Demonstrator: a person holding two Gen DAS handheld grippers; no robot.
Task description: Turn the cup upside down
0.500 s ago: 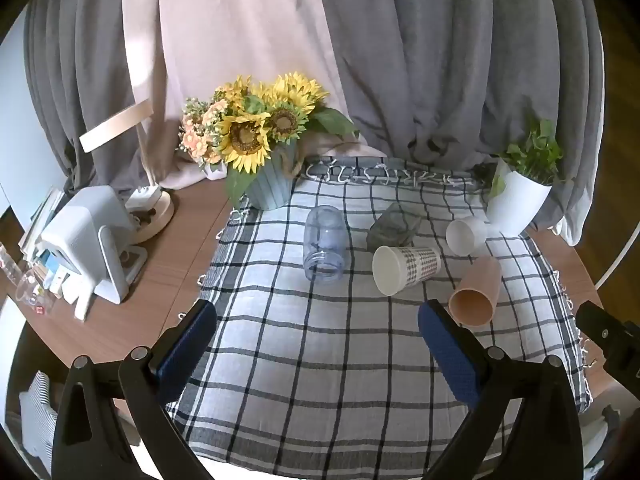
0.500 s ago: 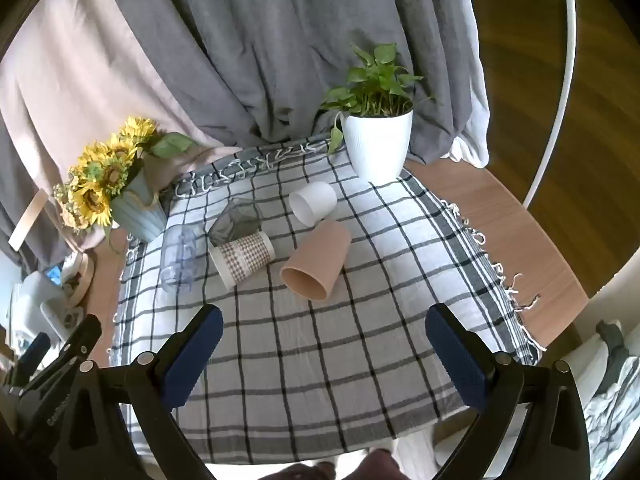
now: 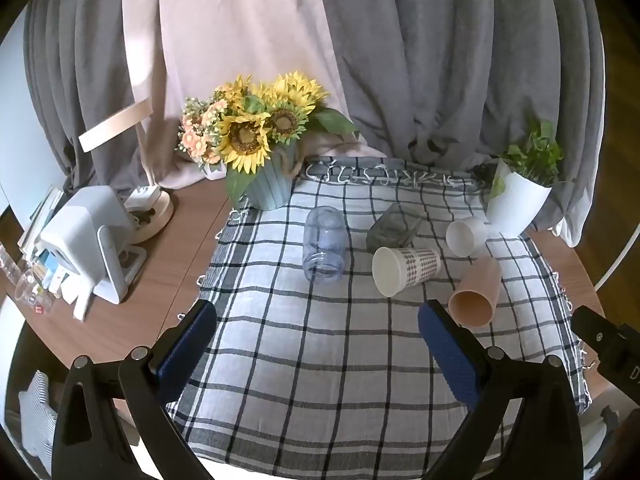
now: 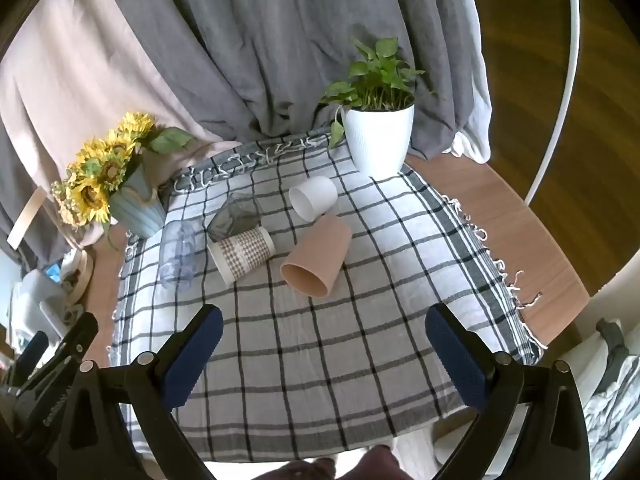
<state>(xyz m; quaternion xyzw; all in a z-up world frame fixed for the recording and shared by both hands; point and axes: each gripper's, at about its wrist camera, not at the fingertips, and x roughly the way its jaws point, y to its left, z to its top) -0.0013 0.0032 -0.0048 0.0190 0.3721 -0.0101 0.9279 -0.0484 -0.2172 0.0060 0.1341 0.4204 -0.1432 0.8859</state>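
Note:
Several cups lie on their sides on a checked cloth (image 3: 320, 360): a clear bluish plastic cup (image 3: 324, 242), a dark grey glass (image 3: 394, 226), a checked paper cup (image 3: 406, 270), a white cup (image 3: 466, 236) and a tan cup (image 3: 476, 292). In the right wrist view they show as the clear cup (image 4: 178, 254), grey glass (image 4: 236, 216), paper cup (image 4: 242, 254), white cup (image 4: 314, 198) and tan cup (image 4: 318, 256). My left gripper (image 3: 318, 340) is open and empty, held above the cloth's near part. My right gripper (image 4: 322, 344) is open and empty, short of the tan cup.
A sunflower vase (image 3: 268, 188) stands at the cloth's back left, a white potted plant (image 4: 378, 140) at the back right. A white device (image 3: 86, 240) and clutter sit on the wooden table (image 3: 160, 272) to the left. Curtains hang behind.

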